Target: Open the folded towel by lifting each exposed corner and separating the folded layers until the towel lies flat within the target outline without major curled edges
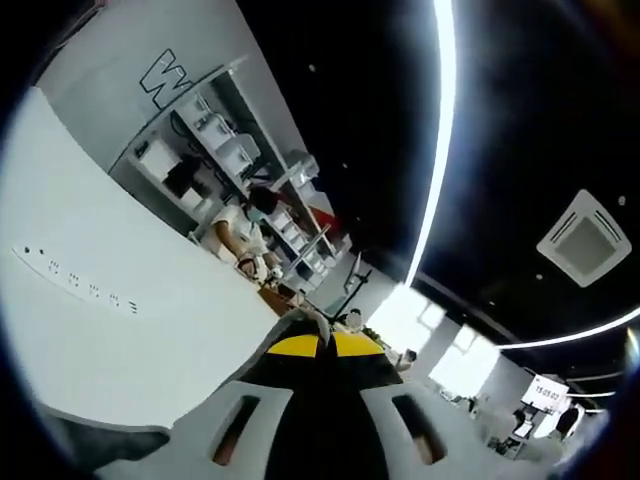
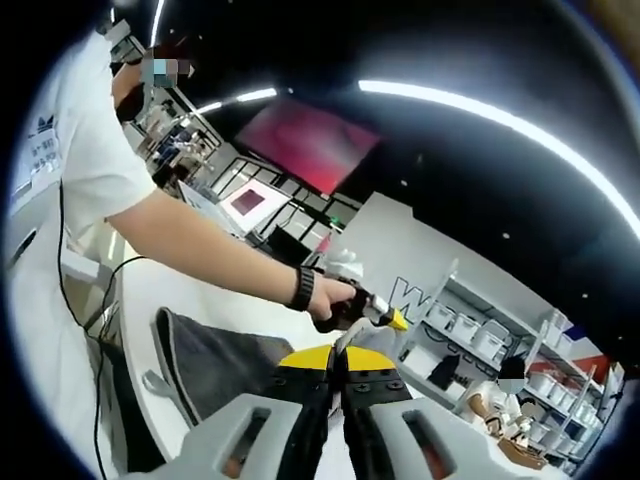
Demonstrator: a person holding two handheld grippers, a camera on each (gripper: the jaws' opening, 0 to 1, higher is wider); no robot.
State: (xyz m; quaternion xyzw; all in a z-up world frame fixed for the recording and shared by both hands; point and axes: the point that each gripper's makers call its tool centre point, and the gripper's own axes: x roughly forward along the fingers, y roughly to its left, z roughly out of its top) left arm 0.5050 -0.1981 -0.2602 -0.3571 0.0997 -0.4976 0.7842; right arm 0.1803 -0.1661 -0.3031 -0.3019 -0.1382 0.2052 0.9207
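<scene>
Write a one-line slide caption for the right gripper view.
Right gripper, jaws shut, points over a dark grey towel on the white table while the left gripper is held nearby.

A white table (image 2: pixel 150 290) carries a dark grey towel (image 2: pixel 215 365), which lies spread on its top with one edge seemingly curled up. In the left gripper view the white tabletop (image 1: pixel 120 310) bears a row of small dark marks (image 1: pixel 85 288).

Towel (image 2: pixel 215 365) partly hidden behind right gripper (image 2: pixel 337 358); wall lettering (image 1: pixel 165 80) cut off
</scene>
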